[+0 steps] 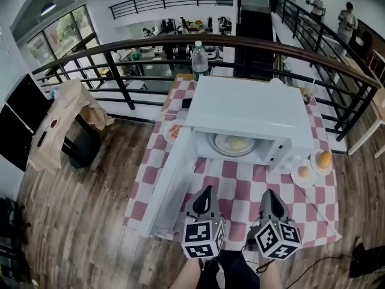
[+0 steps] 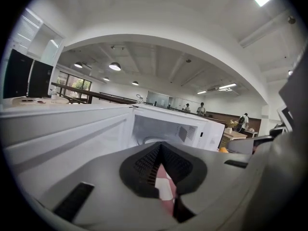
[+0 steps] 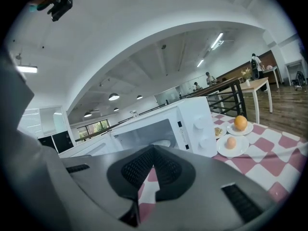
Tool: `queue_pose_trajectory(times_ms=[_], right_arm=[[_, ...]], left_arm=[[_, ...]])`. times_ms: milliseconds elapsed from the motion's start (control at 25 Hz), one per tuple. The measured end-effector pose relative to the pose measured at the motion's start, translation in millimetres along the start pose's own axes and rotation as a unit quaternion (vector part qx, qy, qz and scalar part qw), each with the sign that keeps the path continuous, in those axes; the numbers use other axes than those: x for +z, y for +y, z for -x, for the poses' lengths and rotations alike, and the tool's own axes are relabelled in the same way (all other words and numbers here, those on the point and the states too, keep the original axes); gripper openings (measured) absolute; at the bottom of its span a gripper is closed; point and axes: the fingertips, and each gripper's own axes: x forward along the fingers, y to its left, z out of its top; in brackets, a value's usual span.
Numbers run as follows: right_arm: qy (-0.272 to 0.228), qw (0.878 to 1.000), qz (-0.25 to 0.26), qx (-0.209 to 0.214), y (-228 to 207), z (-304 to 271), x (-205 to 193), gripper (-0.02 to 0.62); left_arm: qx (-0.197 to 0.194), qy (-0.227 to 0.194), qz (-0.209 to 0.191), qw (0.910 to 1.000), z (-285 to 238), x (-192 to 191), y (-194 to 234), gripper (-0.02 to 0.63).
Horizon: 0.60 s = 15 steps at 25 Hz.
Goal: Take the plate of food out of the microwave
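Here the left claw [image 1: 207,189] and right claw [image 1: 270,193] sit clenched, empty, before the open microwave [image 1: 246,107] holding the plate [image 1: 233,144].

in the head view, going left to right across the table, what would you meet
microwave door → plate of food → egg → orange

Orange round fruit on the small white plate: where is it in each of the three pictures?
Head view: the orange round fruit sits at right, beside the white microwave oven.
Left gripper view: only a sliver shows, at the oven's right edge.
Right gripper view: right of centre, right of the oven.
Shared landmark: the oven, its door open.
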Motion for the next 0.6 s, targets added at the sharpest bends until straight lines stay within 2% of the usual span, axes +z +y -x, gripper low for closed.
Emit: queue_pose_trajectory(times_ms=[600], right_arm=[[0.036,0.997,0.004,0.072,-14,-88,23,-0.005]], left_arm=[[0.048,0.003,0.013,0.9987,-74,5,-13,0.011]])
